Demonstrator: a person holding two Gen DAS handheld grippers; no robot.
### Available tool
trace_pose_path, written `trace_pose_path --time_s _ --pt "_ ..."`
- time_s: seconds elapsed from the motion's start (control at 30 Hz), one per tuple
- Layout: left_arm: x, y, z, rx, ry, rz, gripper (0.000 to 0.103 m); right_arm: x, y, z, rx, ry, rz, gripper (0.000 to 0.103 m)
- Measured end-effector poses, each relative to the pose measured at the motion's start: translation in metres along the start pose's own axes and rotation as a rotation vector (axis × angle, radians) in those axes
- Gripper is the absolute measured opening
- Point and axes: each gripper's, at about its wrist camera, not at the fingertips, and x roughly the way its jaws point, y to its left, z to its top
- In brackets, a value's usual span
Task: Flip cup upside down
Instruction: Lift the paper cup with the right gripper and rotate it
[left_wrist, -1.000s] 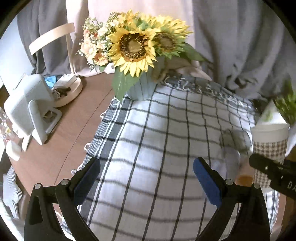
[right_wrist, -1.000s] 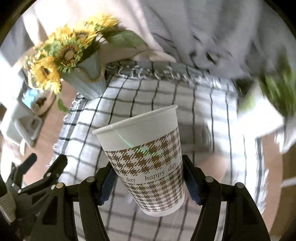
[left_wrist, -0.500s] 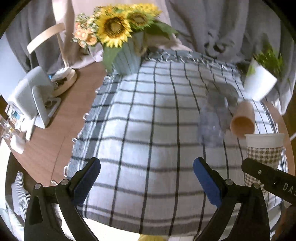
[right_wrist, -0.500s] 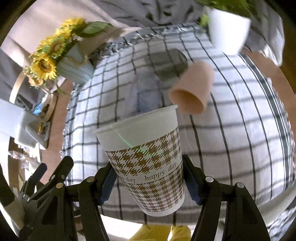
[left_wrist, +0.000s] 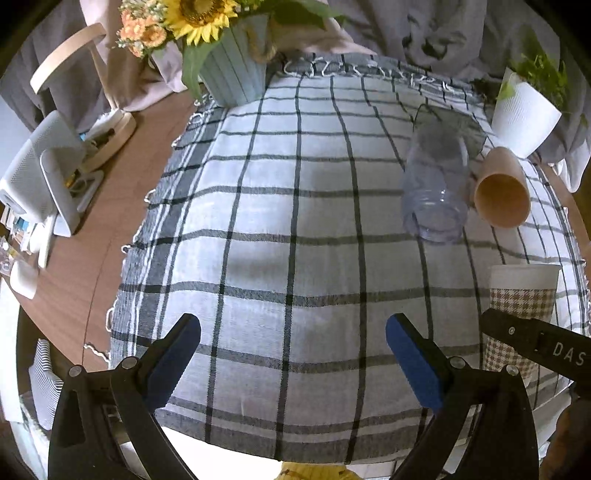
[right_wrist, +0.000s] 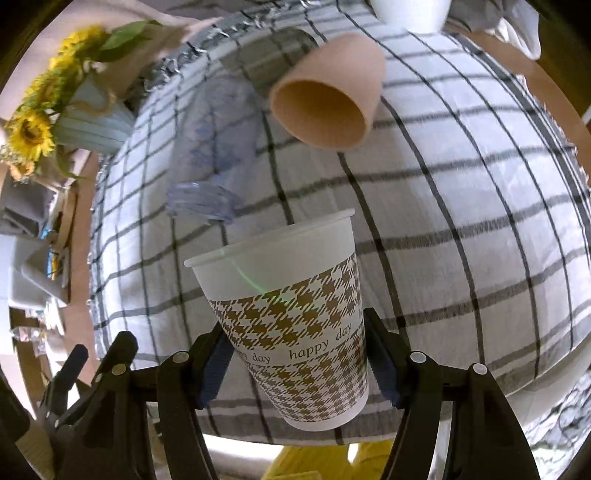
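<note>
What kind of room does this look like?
Probably a home dining or living area: a wooden table under a checked tablecloth, a sunflower vase and a potted plant.

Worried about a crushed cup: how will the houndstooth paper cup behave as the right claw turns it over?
The houndstooth paper cup looks thin-walled, so probably light and easy to dent. The right claw grips its narrower lower half, so the taper might let it slip.

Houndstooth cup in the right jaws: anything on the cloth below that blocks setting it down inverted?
Nothing visible directly below. The houndstooth cup hangs over bare checked cloth. A clear cup and a tan cup lie on their sides farther back. The left gripper is open alongside.
</note>
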Motion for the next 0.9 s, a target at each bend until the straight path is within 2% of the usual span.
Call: trace_pose_path --time_s 0.47,0.5,0.57,0.7,0.9 --pt "0.007 -0.002 0.002 0.011 0.016 0.016 0.102 0.017 -0.009 0.004 0.025 0.050 -0.029 0.066" --pt "0.007 -0.003 0.002 0.011 0.016 0.017 0.102 0.017 -0.008 0.003 0.019 0.048 -0.029 0.067" --pt "0.006 -0.003 0.002 0.011 0.014 0.018 0.102 0.016 -0.007 0.002 0.014 0.043 -0.014 0.077" --pt "-0.001 -0.004 0.000 0.011 -0.003 0.017 0.102 0.004 -0.004 -0.002 -0.011 -0.005 -0.001 0.079" --pt "-0.026 -0.012 -0.004 0.006 -0.053 -0.014 0.102 -0.036 0.004 -0.013 -0.065 -0.117 -0.001 0.079"
